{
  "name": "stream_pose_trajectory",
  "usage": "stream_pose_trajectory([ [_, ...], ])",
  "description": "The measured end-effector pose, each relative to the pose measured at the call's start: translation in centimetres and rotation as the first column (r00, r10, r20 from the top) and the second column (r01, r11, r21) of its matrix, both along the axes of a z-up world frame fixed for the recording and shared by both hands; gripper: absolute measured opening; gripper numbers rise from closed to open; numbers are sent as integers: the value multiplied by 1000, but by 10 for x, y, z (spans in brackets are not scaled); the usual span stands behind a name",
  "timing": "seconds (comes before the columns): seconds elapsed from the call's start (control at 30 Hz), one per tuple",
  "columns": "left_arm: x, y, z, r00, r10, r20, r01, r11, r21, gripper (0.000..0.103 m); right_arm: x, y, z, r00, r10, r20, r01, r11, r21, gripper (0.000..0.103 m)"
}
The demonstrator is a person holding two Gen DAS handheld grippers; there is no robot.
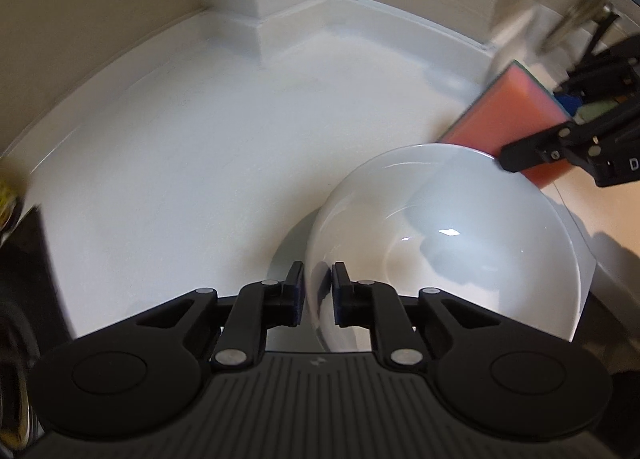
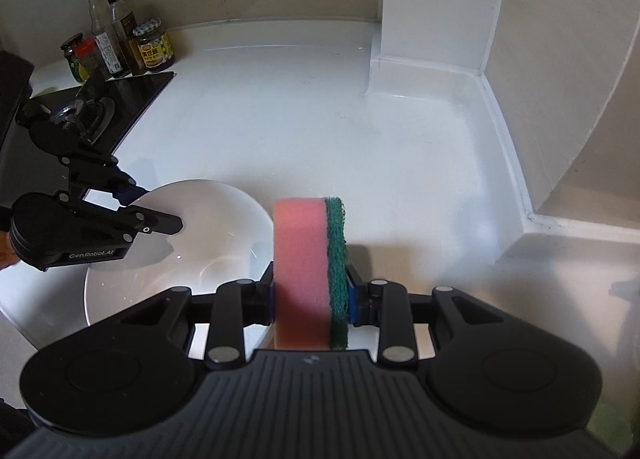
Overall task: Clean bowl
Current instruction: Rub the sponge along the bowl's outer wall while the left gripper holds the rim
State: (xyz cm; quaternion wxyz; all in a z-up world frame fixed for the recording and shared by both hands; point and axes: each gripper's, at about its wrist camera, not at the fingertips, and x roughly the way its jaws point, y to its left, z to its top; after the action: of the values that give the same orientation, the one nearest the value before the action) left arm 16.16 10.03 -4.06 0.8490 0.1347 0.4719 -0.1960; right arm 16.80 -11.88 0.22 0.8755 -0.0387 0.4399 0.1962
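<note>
A white bowl (image 1: 444,247) sits on the white countertop; my left gripper (image 1: 318,295) is shut on its near rim, one finger inside and one outside. The bowl also shows in the right wrist view (image 2: 180,243), with the left gripper (image 2: 154,209) clamped on its left rim. My right gripper (image 2: 310,299) is shut on a pink sponge (image 2: 302,271) with a green scouring side, held upright just right of the bowl. In the left wrist view the sponge (image 1: 508,115) hangs at the bowl's far right rim, held by the right gripper (image 1: 536,139).
The white countertop (image 2: 320,119) ends at a beige wall with a white boxed column (image 2: 424,15). A black stove top (image 2: 120,99) and several sauce bottles and jars (image 2: 120,43) stand at the far left. A metal faucet (image 1: 588,7) is blurred at top right.
</note>
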Motion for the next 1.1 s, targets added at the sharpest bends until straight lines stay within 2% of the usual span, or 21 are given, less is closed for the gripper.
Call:
stream_pose_trajectory([
  [0.2, -25, 10, 4, 995, 95, -24, -96, 995, -28, 23, -5, -2, -1, 1000, -4, 13, 4, 1000, 17, 27],
  [0.27, -21, 8, -1, 995, 83, -49, -84, 996, -23, 21, -6, -3, -1, 1000, -7, 13, 6, 1000, 22, 27],
  [0.3, -19, 7, -1, 997, 67, -48, -68, 998, -11, 14, -8, -3, -1, 1000, -5, 14, 5, 1000, 20, 27],
  [0.37, -13, 3, -1, 999, 28, -42, -27, 999, 18, 11, -11, -4, 0, 1000, 5, 8, -5, 1000, 15, 27],
  [0.53, 1, -4, -1, 993, -111, -30, 113, 991, 73, 12, -14, -9, 2, 998, 58, -37, -58, 998, -5, 27],
  [0.63, 6, -11, -1, 978, -209, -28, 211, 971, 113, 13, -2, -6, 3, 996, 83, -41, -85, 996, -31, 27],
  [0.77, 14, -19, -1, 967, -255, -25, 256, 958, 126, 14, 17, 5, 7, 993, 113, -32, -114, 993, -35, 27],
  [0.83, 15, -17, 0, 975, -220, -22, 221, 968, 116, 15, 25, 16, 7, 991, 134, -28, -135, 987, -83, 27],
  [0.97, 0, -7, 5, 999, -42, -19, 43, 997, 60, 15, 22, 19, 6, 990, 139, -17, -140, 986, -94, 27],
  [1.1, -30, 8, 15, 994, 104, -22, -105, 994, -38, 18, 20, 13, 5, 993, 116, -8, -116, 992, -59, 27],
])
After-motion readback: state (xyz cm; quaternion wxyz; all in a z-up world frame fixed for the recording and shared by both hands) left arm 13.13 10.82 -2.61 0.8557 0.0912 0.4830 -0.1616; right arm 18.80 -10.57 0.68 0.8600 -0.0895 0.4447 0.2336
